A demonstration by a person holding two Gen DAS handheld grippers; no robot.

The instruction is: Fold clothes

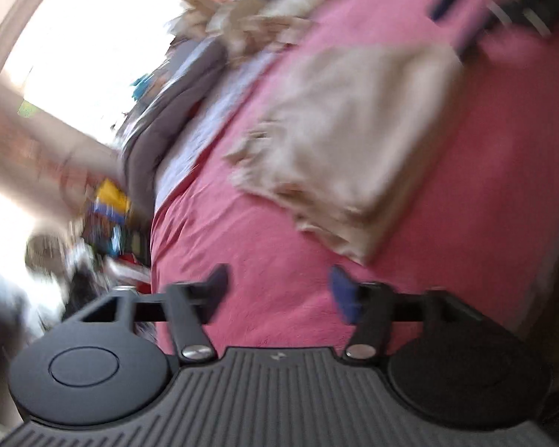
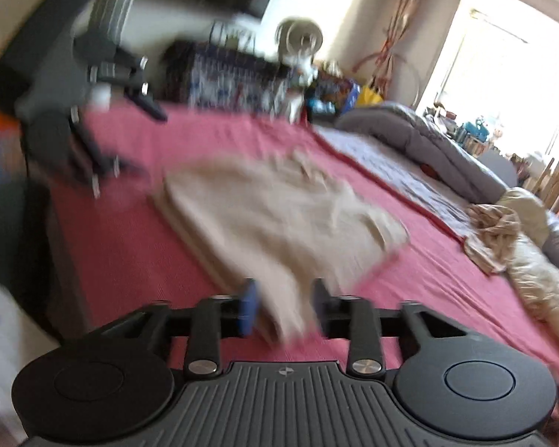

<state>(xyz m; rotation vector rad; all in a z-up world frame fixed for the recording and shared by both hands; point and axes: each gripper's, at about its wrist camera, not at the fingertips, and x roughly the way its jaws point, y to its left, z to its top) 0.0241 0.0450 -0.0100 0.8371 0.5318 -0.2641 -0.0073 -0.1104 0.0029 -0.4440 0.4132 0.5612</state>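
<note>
Nearest, at the bottom of the left wrist view, our left tool point(image 1: 279, 290) stands wide apart over bare pink bedspread point(image 1: 264, 246), gripping nothing. In the right wrist view our right tool point(image 2: 284, 307) is partly open; a corner of the folded beige garment point(image 2: 279, 216) lies between its fingers, and blur hides whether the pads point(image 2: 249, 309) press it. The garment lies flat mid-frame on the bed. Farther, at right, we see a crumpled beige cloth point(image 2: 495, 234), then a grey duvet point(image 2: 421, 138). At upper left, our left tool shows again, blurred.
</note>
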